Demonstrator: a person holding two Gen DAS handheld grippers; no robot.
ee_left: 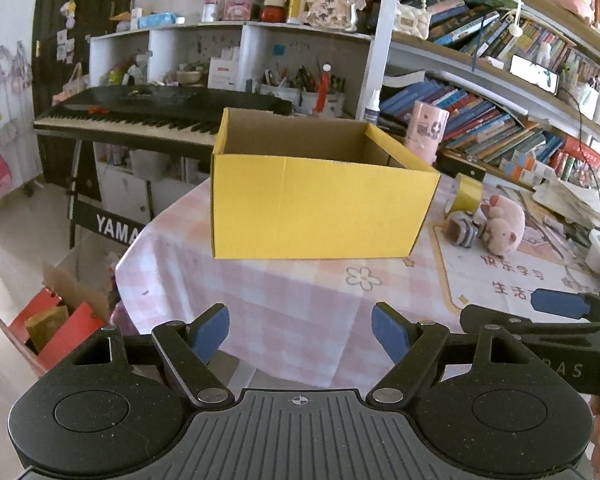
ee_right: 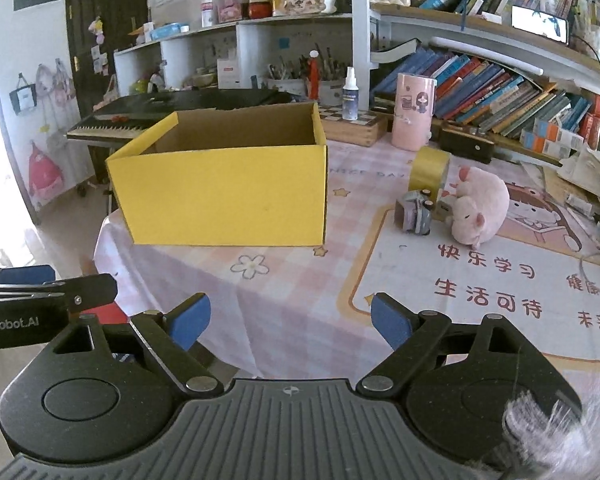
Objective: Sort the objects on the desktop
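Note:
An open yellow cardboard box (ee_left: 320, 204) stands on the pink checked tablecloth (ee_left: 284, 300); it also shows in the right wrist view (ee_right: 224, 196). To its right lie a pink plush pig (ee_right: 480, 204), a small grey toy car (ee_right: 414, 212) and a gold tape roll (ee_right: 428, 172); the left wrist view shows the pig (ee_left: 504, 224), the car (ee_left: 462, 230) and the roll (ee_left: 466, 194) too. My left gripper (ee_left: 300, 334) is open and empty, near the table's front edge. My right gripper (ee_right: 290, 322) is open and empty, beside it.
A pink cylindrical holder (ee_right: 414, 110), a spray bottle (ee_right: 350, 94) and a wooden box (ee_right: 352, 126) stand behind the box. Bookshelves (ee_right: 500, 92) run along the right. A keyboard piano (ee_left: 140, 116) stands beyond the table's left edge. A red carton (ee_left: 56, 328) sits on the floor.

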